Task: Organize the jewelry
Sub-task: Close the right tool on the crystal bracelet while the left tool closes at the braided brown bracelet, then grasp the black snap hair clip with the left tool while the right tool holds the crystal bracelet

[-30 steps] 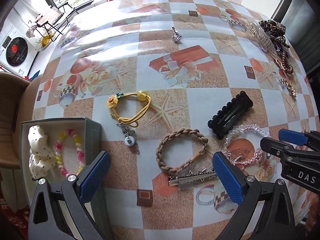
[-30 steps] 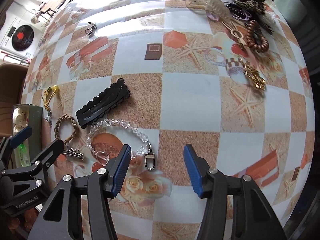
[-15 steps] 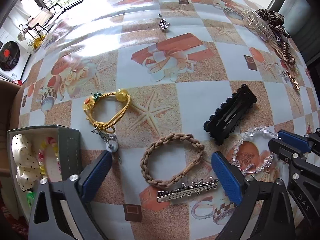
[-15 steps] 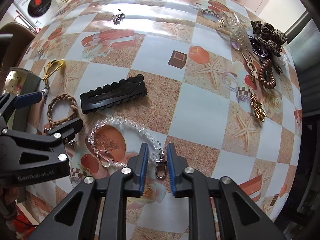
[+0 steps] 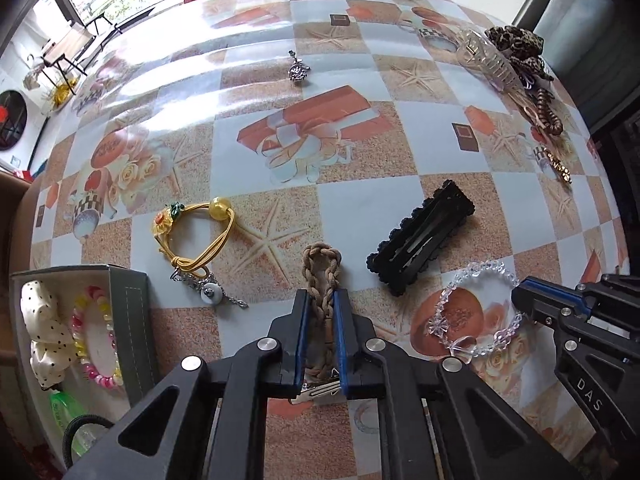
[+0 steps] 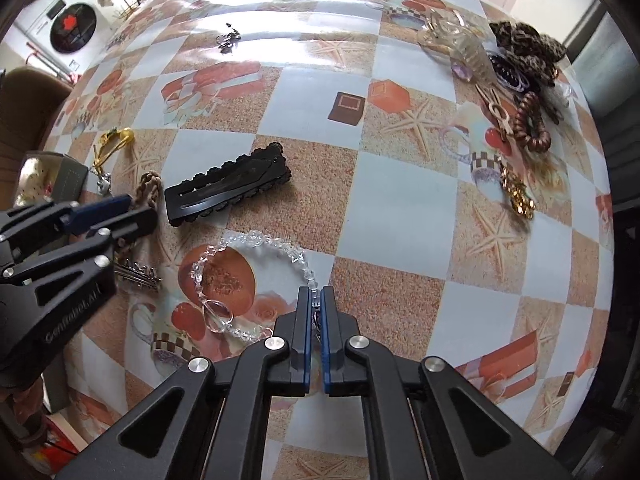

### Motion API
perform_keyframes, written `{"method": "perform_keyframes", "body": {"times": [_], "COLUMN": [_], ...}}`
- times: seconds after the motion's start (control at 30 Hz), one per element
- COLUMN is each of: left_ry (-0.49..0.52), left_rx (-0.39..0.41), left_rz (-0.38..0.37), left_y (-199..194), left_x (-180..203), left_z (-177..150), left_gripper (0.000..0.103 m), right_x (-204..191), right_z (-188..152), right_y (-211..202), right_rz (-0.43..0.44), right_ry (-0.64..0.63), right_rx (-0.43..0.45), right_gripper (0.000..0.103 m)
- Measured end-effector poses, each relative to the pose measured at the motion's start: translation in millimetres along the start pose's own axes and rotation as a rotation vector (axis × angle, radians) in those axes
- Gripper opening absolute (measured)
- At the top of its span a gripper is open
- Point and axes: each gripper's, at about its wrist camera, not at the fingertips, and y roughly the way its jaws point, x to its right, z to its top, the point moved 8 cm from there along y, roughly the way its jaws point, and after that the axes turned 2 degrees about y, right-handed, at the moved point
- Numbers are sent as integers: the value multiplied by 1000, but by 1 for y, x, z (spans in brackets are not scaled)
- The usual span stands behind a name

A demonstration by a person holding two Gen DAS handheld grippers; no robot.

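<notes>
Left wrist view: braided tan bracelet (image 5: 322, 276) lying squeezed flat beside black hair clip (image 5: 421, 238), left gripper (image 5: 321, 308) clamping it, while right gripper (image 6: 316, 312) is pinching clear bead bracelet (image 6: 256, 280) below that clip.

Daylight is pouring in from the far windows, glaring white across the glossy checked tablecloth (image 5: 188, 76) on the desk. Fisheye distortion is bending both views, and dark vignetting is crowding the corners.
</notes>
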Motion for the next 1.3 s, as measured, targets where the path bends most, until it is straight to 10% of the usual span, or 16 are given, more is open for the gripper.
{"method": "perform_keyframes", "body": {"times": [0.33, 0.97, 1.0, 1.03, 1.07, 1.3], "left_ry": [-67, 18, 19, 17, 9, 87], "left_rx": [47, 16, 9, 2, 5, 52], "left_rz": [-67, 66, 62, 57, 76, 148], "left_y": [-34, -45, -42, -40, -40, -31], "left_x": [-6, -6, -7, -7, -10, -5], "left_z": [-6, -18, -17, -17, -16, 3], "left_gripper": [2, 3, 26, 92, 102, 103], "right_x": [23, 22, 22, 24, 25, 33], "right_z": [-6, -16, -16, -16, -16, -18], "right_y": [-31, -59, -58, -58, -58, -55], "right_rz": [102, 124, 124, 124, 125, 132], "right_ry": [113, 159, 162, 165, 167, 182], "right_rx": [22, 37, 37, 37, 36, 29], "right_gripper": [4, 4, 4, 4, 4, 4]}}
